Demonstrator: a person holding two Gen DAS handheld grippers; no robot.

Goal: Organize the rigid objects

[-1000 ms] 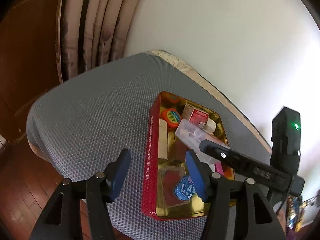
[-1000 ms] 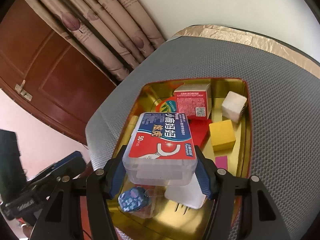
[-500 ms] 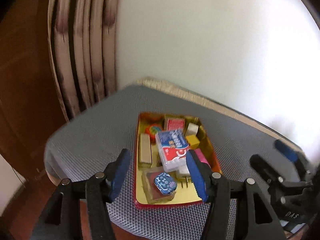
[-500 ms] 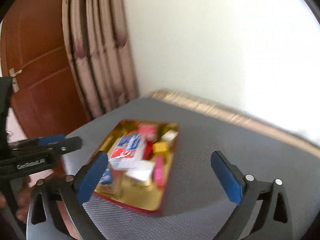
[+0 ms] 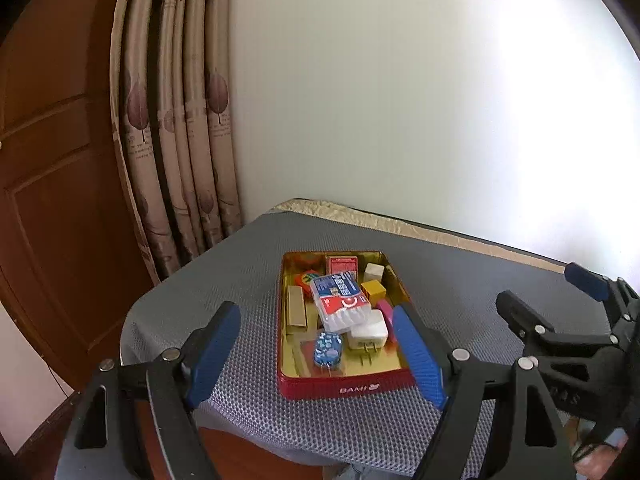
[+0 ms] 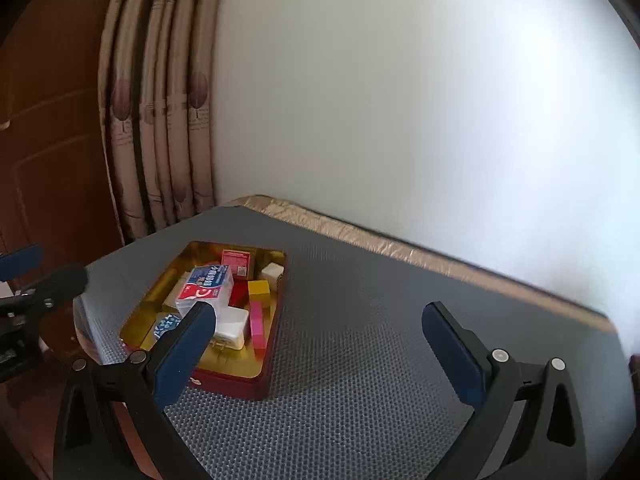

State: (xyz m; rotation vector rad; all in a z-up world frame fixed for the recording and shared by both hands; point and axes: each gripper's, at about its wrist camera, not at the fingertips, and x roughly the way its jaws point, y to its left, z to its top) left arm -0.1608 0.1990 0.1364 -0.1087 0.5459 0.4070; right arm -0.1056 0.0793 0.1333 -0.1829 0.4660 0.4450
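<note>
Ahead of your left gripper's (image 5: 316, 350) blue pads sits a tin (image 5: 348, 389), red outside and gold inside. In it you see a clear box with a red-and-blue label (image 5: 340, 300), a yellow cube (image 5: 374, 291), a pink bar (image 5: 386, 312), a white plug (image 5: 368, 332), a blue patterned piece (image 5: 327, 347) and a red carton (image 5: 341, 265). Under the tin, the mat (image 6: 360, 300) is grey with a dotted weave. Far left, beige curtains (image 5: 176, 120) carry brown leaf prints.

Floss box (image 5: 340, 300) released into tin (image 5: 344, 388).
</note>
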